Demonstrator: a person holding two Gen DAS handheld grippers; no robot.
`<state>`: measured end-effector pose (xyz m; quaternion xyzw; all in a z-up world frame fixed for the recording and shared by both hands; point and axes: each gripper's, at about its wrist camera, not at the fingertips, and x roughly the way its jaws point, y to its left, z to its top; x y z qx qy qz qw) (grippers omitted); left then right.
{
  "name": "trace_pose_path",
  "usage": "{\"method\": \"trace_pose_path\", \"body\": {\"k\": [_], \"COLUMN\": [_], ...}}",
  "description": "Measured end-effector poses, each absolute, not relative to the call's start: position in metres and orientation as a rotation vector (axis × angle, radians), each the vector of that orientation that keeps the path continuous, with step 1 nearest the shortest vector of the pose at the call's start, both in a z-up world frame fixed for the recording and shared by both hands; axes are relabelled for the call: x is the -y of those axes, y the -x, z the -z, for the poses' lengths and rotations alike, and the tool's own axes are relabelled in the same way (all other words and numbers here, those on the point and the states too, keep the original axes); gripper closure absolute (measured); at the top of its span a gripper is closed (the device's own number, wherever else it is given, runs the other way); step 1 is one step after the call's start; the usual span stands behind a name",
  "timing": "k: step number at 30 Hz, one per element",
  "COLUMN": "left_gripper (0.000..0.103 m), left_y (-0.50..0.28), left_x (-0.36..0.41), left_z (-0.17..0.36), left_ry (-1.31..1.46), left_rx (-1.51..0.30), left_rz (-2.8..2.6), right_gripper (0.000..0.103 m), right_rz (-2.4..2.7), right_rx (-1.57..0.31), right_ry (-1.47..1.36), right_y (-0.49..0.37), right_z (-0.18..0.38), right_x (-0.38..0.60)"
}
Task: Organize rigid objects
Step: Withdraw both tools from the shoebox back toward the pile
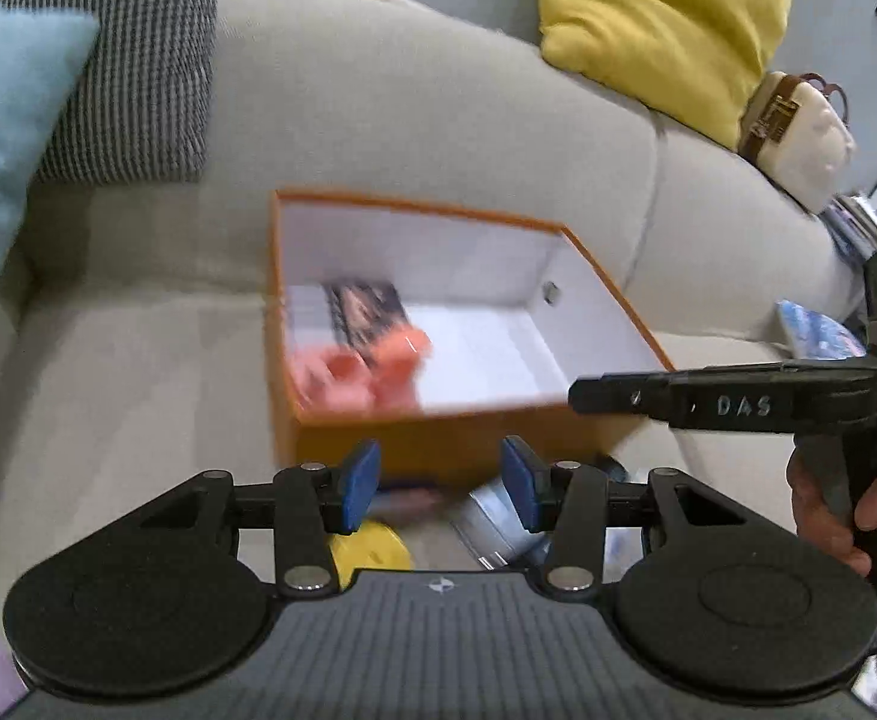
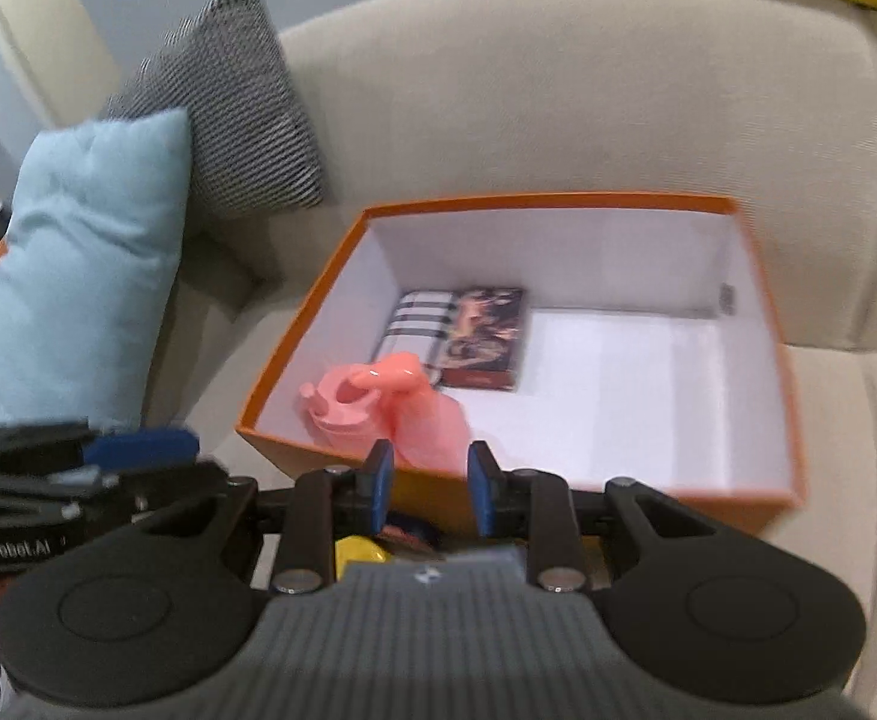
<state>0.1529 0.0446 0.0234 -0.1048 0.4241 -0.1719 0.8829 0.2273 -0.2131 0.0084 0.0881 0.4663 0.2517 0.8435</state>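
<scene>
Both grippers empty, left gripper [image 1: 438, 483] and right gripper [image 2: 428, 486] spread, hovering lower centre near orange box [image 2: 762, 276] (pink toy [image 2: 390, 402] inside); next pick is wanting a slow, square approach.

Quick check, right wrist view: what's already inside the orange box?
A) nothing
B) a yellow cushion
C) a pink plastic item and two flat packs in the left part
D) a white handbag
C: the orange box holds a pink plastic item by its near-left wall, with a striped pack and a dark printed pack behind it.
</scene>
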Motion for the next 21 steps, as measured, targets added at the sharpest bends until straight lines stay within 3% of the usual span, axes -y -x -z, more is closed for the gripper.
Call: {"method": "trace_pose_path", "body": {"k": [4,11,18,21], "left_gripper": [0.048,0.046,0.027,0.026], "left_y": [-0.132,-0.097,-0.08,-0.081], "left_x": [-0.028,0.019,0.057,0.064], "left_z": [-0.001,0.03,0.051,0.062], "left_ry": [0.257,0.057,-0.153,-0.141], "left_rx": [-0.943,-0.96,-0.95,-0.999], "left_rz": [0.415,0.545,0.592,0.574], "right_gripper": [0.073,0.073,0.062,0.061], "right_rz": [-0.444,-0.341,-0.338,-0.357], "right_rx": [-1.008,-1.079,-1.094,-1.087], "right_ry": [-0.184,-0.145,-0.139,-0.109], "right_y": [-0.196,-0.147,-0.114,-0.112], "right_z": [0.006,0.042,0.067,0.068], "right_x": [0.236,0.268,0.275,0.27]}}
